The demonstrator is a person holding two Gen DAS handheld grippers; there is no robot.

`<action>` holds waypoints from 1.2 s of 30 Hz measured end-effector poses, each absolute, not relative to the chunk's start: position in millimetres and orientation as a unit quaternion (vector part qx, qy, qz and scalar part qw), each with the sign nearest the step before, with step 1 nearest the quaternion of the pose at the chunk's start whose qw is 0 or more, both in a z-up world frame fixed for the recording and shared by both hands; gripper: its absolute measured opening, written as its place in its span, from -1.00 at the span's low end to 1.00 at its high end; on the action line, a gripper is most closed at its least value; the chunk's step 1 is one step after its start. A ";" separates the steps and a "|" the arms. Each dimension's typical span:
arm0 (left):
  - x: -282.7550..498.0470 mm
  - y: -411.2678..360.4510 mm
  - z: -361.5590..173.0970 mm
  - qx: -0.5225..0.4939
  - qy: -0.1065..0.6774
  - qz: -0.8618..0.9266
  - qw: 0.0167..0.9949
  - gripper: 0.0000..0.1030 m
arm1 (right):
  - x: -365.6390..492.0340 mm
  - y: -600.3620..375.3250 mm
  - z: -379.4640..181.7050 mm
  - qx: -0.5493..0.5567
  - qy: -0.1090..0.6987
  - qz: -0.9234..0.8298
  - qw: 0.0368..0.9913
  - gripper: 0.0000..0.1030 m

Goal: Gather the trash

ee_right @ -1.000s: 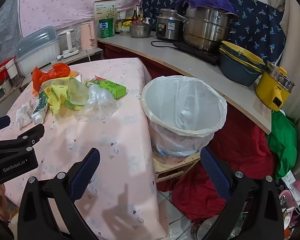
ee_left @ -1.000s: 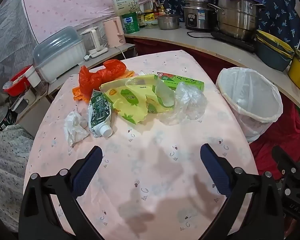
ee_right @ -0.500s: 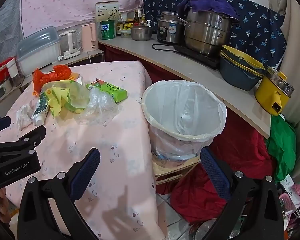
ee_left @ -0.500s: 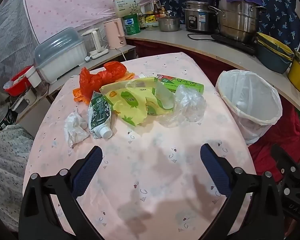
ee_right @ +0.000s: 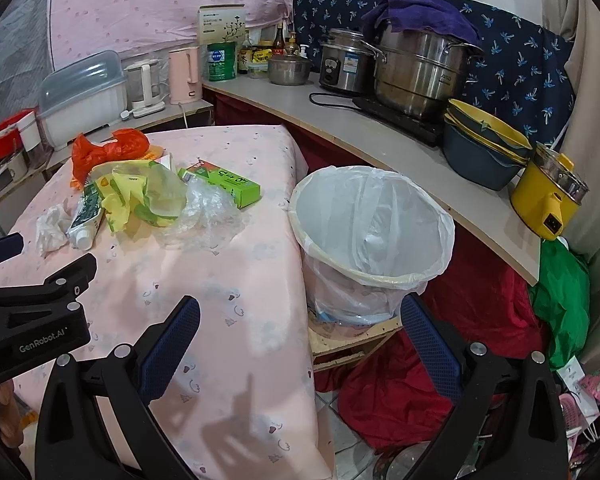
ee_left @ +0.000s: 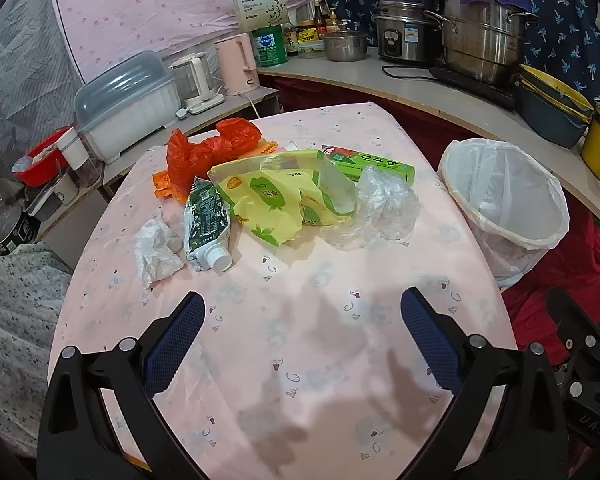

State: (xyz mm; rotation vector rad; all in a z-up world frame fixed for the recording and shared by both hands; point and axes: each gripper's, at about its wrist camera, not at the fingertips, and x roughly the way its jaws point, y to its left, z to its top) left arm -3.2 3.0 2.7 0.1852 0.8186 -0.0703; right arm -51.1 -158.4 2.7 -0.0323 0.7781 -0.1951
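Trash sits heaped mid-table: clear plastic bag (ee_left: pixel 384 208), yellow wrapper (ee_left: pixel 276 204), toothpaste tube (ee_left: pixel 206 226); left gripper (ee_left: pixel 300 340) and right gripper (ee_right: pixel 298 340) gape empty; flimsy film may slip or snag neighbours, missing lined bin (ee_right: pixel 370 236).

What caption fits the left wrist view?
Open left gripper hovers above the table before a trash pile, lined bin alongside.

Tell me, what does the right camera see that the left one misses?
Only the right view shows the wooden stand under the bin and the bin's inside. Only the left view shows the flowered grey cloth beside the table. Both share the lined trash bin, the pile of wrappers and open, empty grippers: left, right.
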 end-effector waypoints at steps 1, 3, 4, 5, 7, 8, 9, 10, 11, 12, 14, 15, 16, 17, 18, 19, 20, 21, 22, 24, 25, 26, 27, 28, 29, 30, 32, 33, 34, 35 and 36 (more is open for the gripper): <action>-3.4 3.3 2.6 0.090 0.397 -0.034 0.913 0.83 | -50.8 -158.2 2.9 -0.017 0.379 -0.094 0.920 0.87; -3.4 4.2 2.0 0.090 0.398 -0.034 0.912 0.83 | -50.9 -156.7 3.0 -0.019 0.379 -0.094 0.920 0.87; -3.2 3.7 2.9 0.088 0.399 -0.034 0.912 0.83 | -50.8 -156.4 3.2 -0.020 0.379 -0.094 0.920 0.87; -3.0 4.4 3.1 0.088 0.399 -0.034 0.912 0.83 | -50.7 -155.8 3.1 -0.021 0.379 -0.094 0.920 0.87; -2.8 5.7 3.4 0.086 0.401 -0.034 0.912 0.83 | -50.8 -155.9 3.1 -0.020 0.379 -0.094 0.920 0.87; -2.6 6.2 3.6 0.086 0.401 -0.034 0.911 0.83 | -50.8 -155.8 3.0 -0.020 0.379 -0.094 0.920 0.87; -3.3 6.3 2.3 0.086 0.401 -0.034 0.911 0.83 | -50.8 -156.0 3.1 -0.020 0.379 -0.095 0.920 0.87; -3.4 6.8 2.6 0.086 0.400 -0.033 0.912 0.83 | -50.8 -155.3 3.0 -0.021 0.379 -0.095 0.920 0.87; -3.6 7.2 2.8 0.085 0.400 -0.033 0.912 0.83 | -50.7 -155.7 3.1 -0.021 0.379 -0.094 0.920 0.87; -3.6 7.7 3.0 0.085 0.400 -0.032 0.912 0.83 | -50.7 -155.6 3.2 -0.022 0.380 -0.094 0.920 0.87; -2.5 8.0 1.8 0.085 0.400 -0.032 0.912 0.83 | -50.7 -156.2 3.3 -0.020 0.379 -0.094 0.920 0.87; -2.3 8.6 1.6 0.084 0.401 -0.033 0.912 0.83 | -50.9 -155.8 3.3 -0.021 0.379 -0.094 0.920 0.87; -2.2 8.9 1.4 0.084 0.401 -0.033 0.912 0.83 | -50.8 -155.7 3.2 -0.021 0.379 -0.095 0.920 0.87; -2.1 9.1 1.1 0.084 0.401 -0.034 0.912 0.83 | -50.6 -156.1 3.3 -0.021 0.379 -0.095 0.920 0.87; -2.1 9.2 1.1 0.085 0.401 -0.035 0.912 0.83 | -50.6 -155.8 3.1 -0.021 0.380 -0.095 0.920 0.87; -2.2 8.4 0.9 0.085 0.399 -0.035 0.912 0.83 | -50.2 -156.3 3.4 -0.020 0.380 -0.096 0.920 0.87; -2.4 8.3 0.8 0.085 0.399 -0.036 0.912 0.83 | -50.1 -156.2 3.4 -0.021 0.380 -0.096 0.920 0.87; -2.5 8.5 0.8 0.085 0.398 -0.037 0.912 0.83 | -50.2 -156.1 3.4 -0.021 0.380 -0.096 0.920 0.87; -2.5 8.8 0.6 0.085 0.398 -0.036 0.913 0.83 | -50.4 -156.0 3.3 -0.022 0.380 -0.097 0.920 0.87; -2.4 9.4 0.0 0.084 0.398 -0.038 0.913 0.83 | -50.1 -157.7 3.8 -0.022 0.381 -0.097 0.919 0.87; -2.4 9.8 -0.4 0.084 0.398 -0.037 0.913 0.83 | -49.7 -159.0 4.4 -0.022 0.381 -0.098 0.919 0.87; -2.3 10.2 -0.8 0.084 0.399 -0.038 0.912 0.83 | -49.6 -159.7 4.2 -0.023 0.381 -0.099 0.919 0.87; -2.3 10.6 -1.3 0.084 0.399 -0.038 0.912 0.83 | -49.1 -160.5 3.8 -0.023 0.382 -0.100 0.919 0.87; -2.3 11.0 -1.7 0.083 0.399 -0.038 0.912 0.83 | -49.2 -160.2 3.1 -0.023 0.382 -0.101 0.918 0.87; -2.3 7.9 0.4 0.084 0.400 -0.038 0.912 0.83 | -49.3 -160.6 3.0 -0.023 0.382 -0.101 0.918 0.87; -2.4 7.8 0.2 0.084 0.400 -0.038 0.912 0.83 | -49.2 -161.0 2.8 -0.024 0.382 -0.101 0.918 0.87; -2.4 7.8 -0.1 0.083 0.400 -0.039 0.912 0.83 | -49.2 -161.0 2.8 -0.024 0.382 -0.101 0.918 0.87; -2.4 7.6 -0.3 0.083 0.400 -0.040 0.912 0.83 | -48.9 -161.3 2.5 -0.024 0.382 -0.102 0.918 0.87; -2.4 7.3 -0.6 0.084 0.400 -0.041 0.912 0.83 | -48.8 -161.9 2.3 -0.024 0.383 -0.103 0.918 0.87; -2.4 6.9 -0.9 0.084 0.400 -0.041 0.912 0.83 | -48.8 -161.5 2.4 -0.024 0.383 -0.103 0.918 0.87; -2.4 6.5 -1.3 0.084 0.400 -0.041 0.912 0.83 | -48.7 -162.0 2.3 -0.024 0.383 -0.104 0.918 0.87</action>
